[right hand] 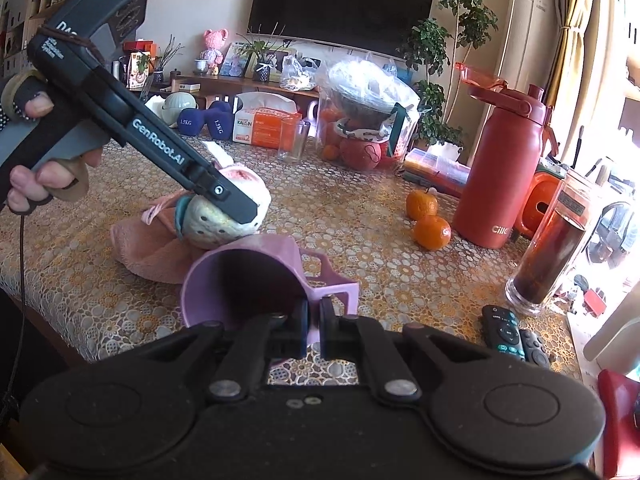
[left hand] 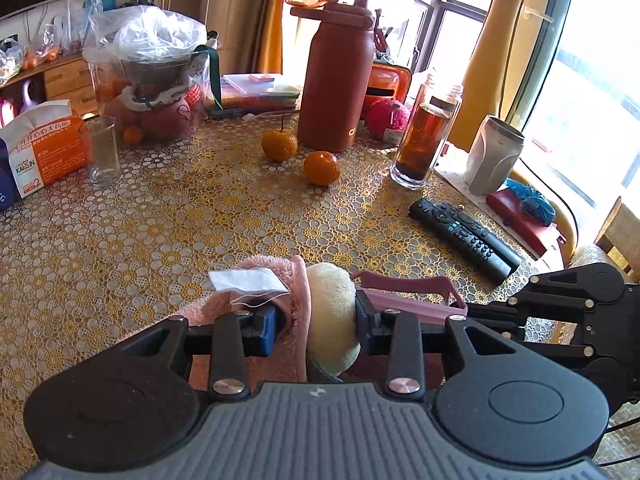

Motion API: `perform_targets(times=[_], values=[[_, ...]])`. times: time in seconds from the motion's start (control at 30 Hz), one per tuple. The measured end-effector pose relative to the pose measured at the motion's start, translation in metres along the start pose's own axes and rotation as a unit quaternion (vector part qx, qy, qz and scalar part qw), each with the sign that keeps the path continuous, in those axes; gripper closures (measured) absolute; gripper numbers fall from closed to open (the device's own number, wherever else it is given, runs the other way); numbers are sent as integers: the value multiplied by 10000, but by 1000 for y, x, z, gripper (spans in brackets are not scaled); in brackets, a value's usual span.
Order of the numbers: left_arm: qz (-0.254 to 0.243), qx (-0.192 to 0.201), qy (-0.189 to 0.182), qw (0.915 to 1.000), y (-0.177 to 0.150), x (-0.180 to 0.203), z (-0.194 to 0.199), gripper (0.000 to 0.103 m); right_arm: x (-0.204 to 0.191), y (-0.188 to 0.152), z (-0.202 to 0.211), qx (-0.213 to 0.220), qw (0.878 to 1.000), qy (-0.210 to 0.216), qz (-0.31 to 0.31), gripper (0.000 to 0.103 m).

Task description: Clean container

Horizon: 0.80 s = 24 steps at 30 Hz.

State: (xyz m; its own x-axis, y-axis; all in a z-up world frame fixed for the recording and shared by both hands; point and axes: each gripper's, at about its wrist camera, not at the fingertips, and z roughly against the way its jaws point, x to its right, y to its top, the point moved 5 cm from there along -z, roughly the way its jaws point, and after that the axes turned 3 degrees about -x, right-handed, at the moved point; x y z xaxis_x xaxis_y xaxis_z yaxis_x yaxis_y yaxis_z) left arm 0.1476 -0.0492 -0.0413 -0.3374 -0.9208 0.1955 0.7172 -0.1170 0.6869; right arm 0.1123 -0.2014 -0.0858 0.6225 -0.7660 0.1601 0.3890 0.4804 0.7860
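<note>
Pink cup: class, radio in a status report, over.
Left gripper shut on cleaning cloth. Right gripper shut on pink cup, tipped sideways, mouth toward cloth. Nothing between them.

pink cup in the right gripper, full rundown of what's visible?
The pink cup looks like matte plastic, with an angular open-frame handle. It is tipped on its side, mouth toward the right wrist camera, interior dark and apparently empty. The right gripper is shut on the wall near the handle. Whether it rests on the lace tablecloth is unclear. The pink towel, held by the left gripper, sits just behind it; contact is unclear.
</note>
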Motion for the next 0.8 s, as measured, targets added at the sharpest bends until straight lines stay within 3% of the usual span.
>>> perform_targets(times=[0.33,0.8], values=[[-510,387,-483,9968,-4,45,53,66,-1,0,0,-25,10000,-42,24,98],[-960,124,-643,9932,-11,73,33,66,-4,2,-2,-57,9998,-38,171,98]])
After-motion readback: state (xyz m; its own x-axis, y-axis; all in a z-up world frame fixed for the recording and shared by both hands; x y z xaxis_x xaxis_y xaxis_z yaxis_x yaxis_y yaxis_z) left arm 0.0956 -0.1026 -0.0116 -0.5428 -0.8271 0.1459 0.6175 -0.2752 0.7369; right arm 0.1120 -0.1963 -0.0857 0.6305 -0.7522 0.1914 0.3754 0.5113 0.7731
